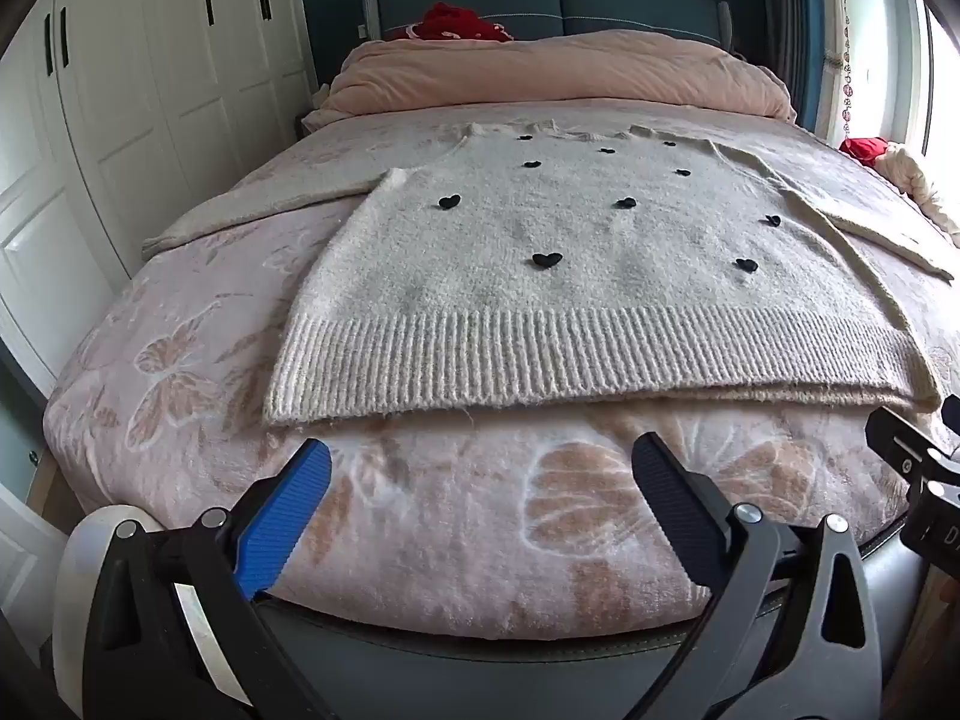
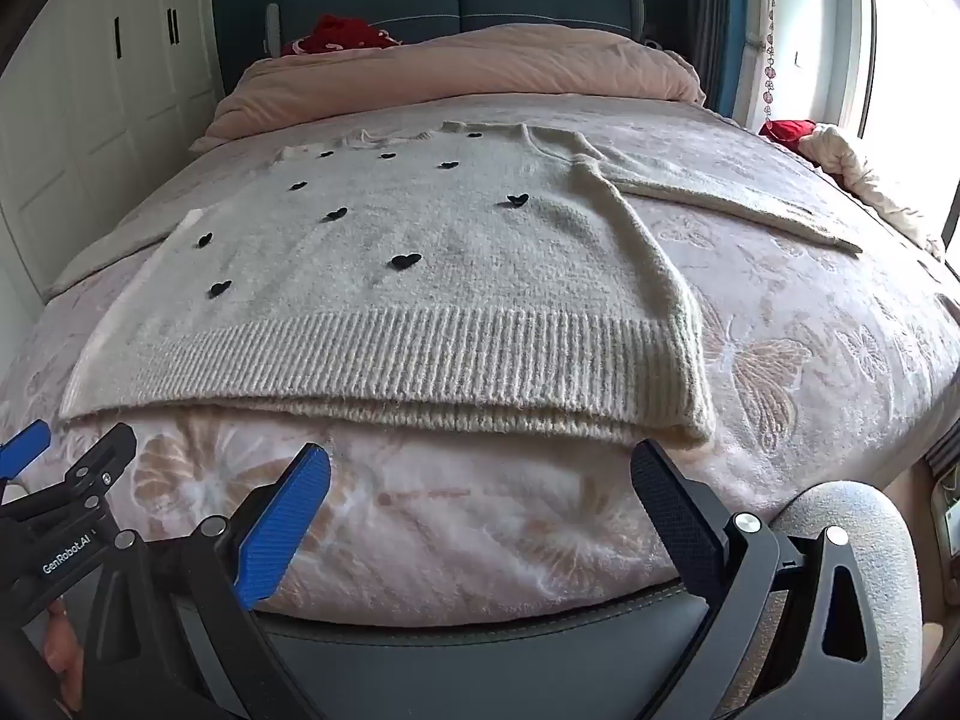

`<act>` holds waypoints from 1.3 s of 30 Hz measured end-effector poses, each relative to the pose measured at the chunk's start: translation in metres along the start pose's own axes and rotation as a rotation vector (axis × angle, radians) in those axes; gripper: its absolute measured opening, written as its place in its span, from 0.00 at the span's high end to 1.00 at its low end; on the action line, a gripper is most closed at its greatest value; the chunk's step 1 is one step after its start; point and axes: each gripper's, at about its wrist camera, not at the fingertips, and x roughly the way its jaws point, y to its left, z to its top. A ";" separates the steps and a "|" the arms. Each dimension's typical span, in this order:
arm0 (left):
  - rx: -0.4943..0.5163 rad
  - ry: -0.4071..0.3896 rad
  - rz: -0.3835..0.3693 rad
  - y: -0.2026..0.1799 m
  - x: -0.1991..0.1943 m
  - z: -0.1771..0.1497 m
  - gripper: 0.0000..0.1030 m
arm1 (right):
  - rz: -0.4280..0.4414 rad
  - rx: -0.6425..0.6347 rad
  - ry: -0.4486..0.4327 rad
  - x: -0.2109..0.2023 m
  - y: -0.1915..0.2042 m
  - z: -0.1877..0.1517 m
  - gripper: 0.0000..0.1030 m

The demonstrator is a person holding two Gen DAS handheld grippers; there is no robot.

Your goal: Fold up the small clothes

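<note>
Sweater [image 1: 540,276], cream knit with small black hearts [image 1: 547,260] scattered over its front, lies flat and face up on the bed [image 1: 180,372] in the left wrist view, its ribbed hem [image 1: 588,354] running along the bed's near edge and its neckline toward the far edge, where a pink duvet [image 1: 540,78] is heaped before the headboard. One sleeve [image 1: 258,204] stretches out toward the bed's left edge, the other [image 1: 852,228] toward the right edge. The left tool [image 1: 480,480] hangs just short of the hem over the butterfly-patterned blanket, its blue and black fingers spread wide with nothing between them. White wardrobe doors [image 1: 120,120] stand beyond the left edge. In the right wrist view the sweater [image 2: 420,276] fills the middle of the bed [image 2: 810,360], the hem's right corner [image 2: 690,396] close to the near edge, with a second layer of knit showing under it, probably the back of the garment. The right tool [image 2: 480,480] hovers near that corner, fingers equally wide apart and empty, touching no cloth. The left tool [image 2: 54,468] shows at the lower left. A crumpled pale cloth [image 2: 864,180] lies by the bed's right edge near the window.
</note>
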 end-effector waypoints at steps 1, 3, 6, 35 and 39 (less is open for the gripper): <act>0.003 0.002 -0.002 0.000 0.000 0.000 0.05 | 0.001 0.002 0.004 0.000 0.000 0.000 0.05; 0.001 0.003 -0.007 0.004 -0.001 0.000 0.05 | 0.001 0.002 0.005 0.000 0.001 0.001 0.05; 0.011 0.005 0.009 -0.001 -0.001 -0.002 0.05 | 0.002 -0.002 0.011 0.000 0.002 0.000 0.05; 0.034 0.030 0.023 -0.006 0.009 -0.006 0.05 | 0.005 -0.016 0.017 0.004 0.001 -0.004 0.05; 0.032 0.032 0.025 -0.006 0.010 -0.006 0.05 | 0.004 -0.013 0.019 0.004 0.001 -0.004 0.05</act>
